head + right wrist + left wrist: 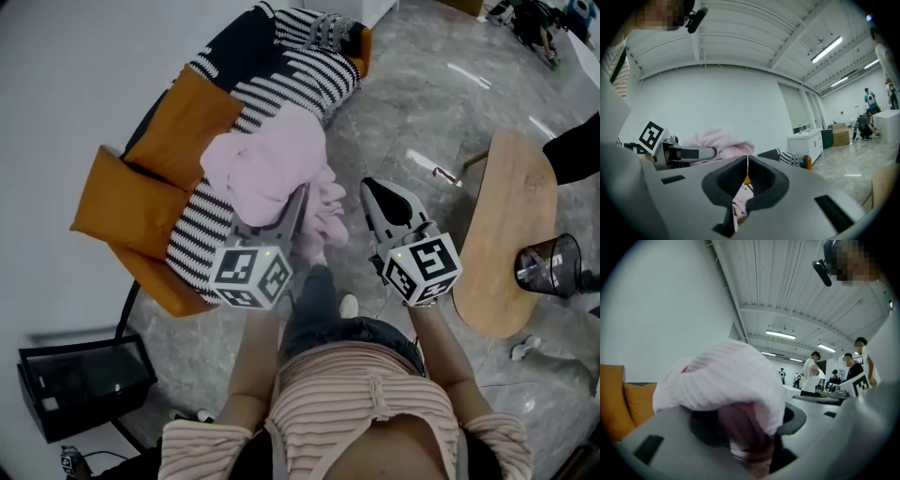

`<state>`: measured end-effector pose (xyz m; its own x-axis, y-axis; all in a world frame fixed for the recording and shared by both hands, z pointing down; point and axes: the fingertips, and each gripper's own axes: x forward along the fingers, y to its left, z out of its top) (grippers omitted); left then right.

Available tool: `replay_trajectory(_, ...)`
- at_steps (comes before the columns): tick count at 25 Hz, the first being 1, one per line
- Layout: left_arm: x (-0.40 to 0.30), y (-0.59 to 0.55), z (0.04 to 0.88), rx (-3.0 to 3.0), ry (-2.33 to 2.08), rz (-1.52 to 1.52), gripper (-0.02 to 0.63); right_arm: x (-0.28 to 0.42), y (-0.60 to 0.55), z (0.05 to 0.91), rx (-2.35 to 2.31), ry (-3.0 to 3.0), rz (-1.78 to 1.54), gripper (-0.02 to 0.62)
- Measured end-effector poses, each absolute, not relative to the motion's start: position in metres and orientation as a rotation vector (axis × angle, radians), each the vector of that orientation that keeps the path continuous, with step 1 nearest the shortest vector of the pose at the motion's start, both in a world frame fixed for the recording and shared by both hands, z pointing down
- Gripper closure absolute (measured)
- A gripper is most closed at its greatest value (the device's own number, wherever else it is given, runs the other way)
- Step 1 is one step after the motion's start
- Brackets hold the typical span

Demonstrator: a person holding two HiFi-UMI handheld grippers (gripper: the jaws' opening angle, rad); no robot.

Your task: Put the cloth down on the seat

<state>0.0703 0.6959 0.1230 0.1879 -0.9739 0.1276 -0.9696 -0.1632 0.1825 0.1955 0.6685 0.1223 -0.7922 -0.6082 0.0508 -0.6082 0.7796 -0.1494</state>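
Note:
A crumpled pink cloth (262, 169) hangs above the front of the seat (202, 234), a low sofa with a black-and-white striped cover and orange cushions (178, 112). My left gripper (298, 202) is shut on the cloth's lower right part. In the left gripper view the pink cloth (726, 385) drapes over the jaws and hides most of them, with a bunch pinched in my left gripper (750, 432). My right gripper (373, 192) hovers just right of the cloth, shut and holding nothing. In the right gripper view, my right gripper (746, 176) has its jaws meeting in a thin line, and the cloth (717, 140) shows beyond.
A rounded wooden side table (506, 234) stands to the right over the marble floor, with a dark transparent cup (548, 265) on its edge. A black box (80, 380) sits at the lower left. People (811, 373) stand far off. A white cabinet (806, 143) lines the wall.

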Motion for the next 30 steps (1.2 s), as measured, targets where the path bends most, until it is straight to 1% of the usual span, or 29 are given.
replay_trajectory(9, 0.036, 0.613, 0.140, 2.248, -1.813, -0.003, 0.370, 0.168, 0.589, 0.135, -1.099, 2.958, -0.286, 0.587)
replay_trajectory(21, -0.053, 0.497, 0.161, 2.204, -1.743, 0.008, 0.368, 0.068, 0.469, 0.150, -1.120, 2.984, -0.395, 0.586)
replay_trajectory(30, -0.097, 0.440, 0.176, 2.204, -1.699, 0.010, 0.368, 0.030, 0.412, 0.157, -1.202, 2.964, -0.415, 0.586)
